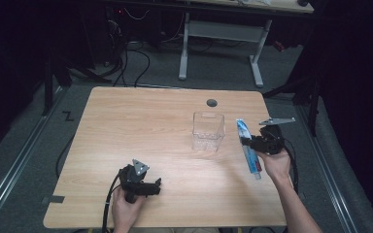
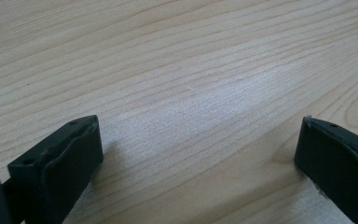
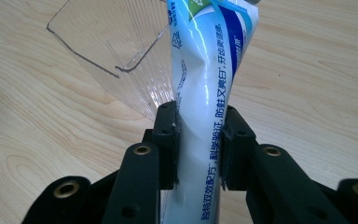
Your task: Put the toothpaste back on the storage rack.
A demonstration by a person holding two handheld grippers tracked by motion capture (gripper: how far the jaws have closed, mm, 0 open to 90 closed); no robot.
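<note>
1. At right of the table [image 1: 126,121], beside the clear container [image 1: 207,131]: toothpaste tube [image 1: 248,145] pinched mid-body by the right gripper [image 3: 199,140], jaws clamped tight enough to dent its soft white-and-blue skin.
2. Near the front edge, at left: left gripper [image 2: 198,154] resting low over bare wood, jaws spread wide, nothing between them.
3. Step judged in hand: carrying the tube toward the container.
4. Next move, likely: lift, tip one end down, line up over the open top just left of the tube, then release.
5. Container: rigid, transparent, squarish, thin-walled. Tube: glossy, pliable, flat-crimped at one end, so prone to swing or slip. Table: pale matte wood grain.
</note>
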